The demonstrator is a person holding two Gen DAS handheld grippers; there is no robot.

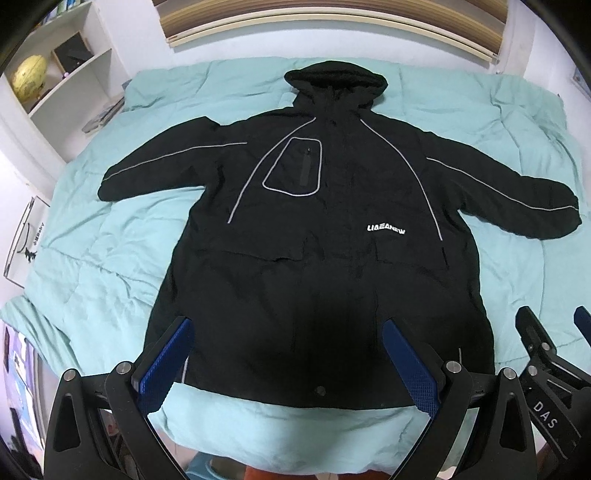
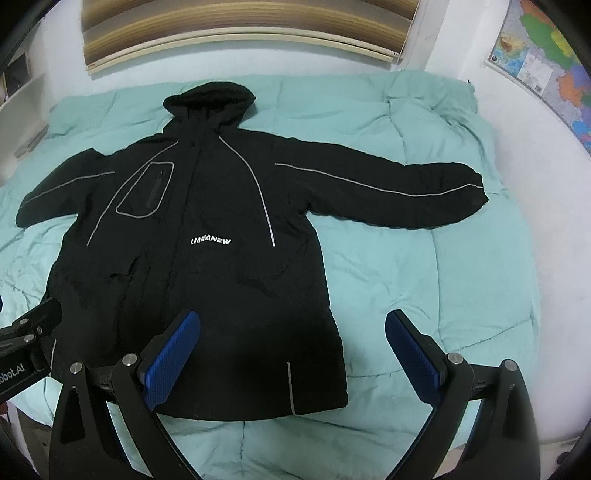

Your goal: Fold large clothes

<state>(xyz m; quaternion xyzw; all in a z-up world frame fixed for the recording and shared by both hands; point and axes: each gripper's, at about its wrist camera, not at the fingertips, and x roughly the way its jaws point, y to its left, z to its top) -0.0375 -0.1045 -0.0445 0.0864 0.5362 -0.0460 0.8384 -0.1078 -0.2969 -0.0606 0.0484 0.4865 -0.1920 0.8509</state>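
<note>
A large black hooded jacket (image 1: 306, 229) with grey piping and a white chest logo lies flat, front up, on a teal quilt (image 1: 110, 258), sleeves spread to both sides, hood at the far end. It also shows in the right wrist view (image 2: 207, 258). My left gripper (image 1: 288, 332) is open and empty, hovering over the jacket's hem. My right gripper (image 2: 293, 328) is open and empty above the hem's right corner. The right gripper also appears at the right edge of the left wrist view (image 1: 550, 325).
The quilt (image 2: 424, 295) covers a bed against a white wall with a wooden headboard (image 1: 332, 26). A white shelf unit (image 1: 74, 66) with a yellow globe stands at the left. A map (image 2: 546, 62) hangs on the right wall.
</note>
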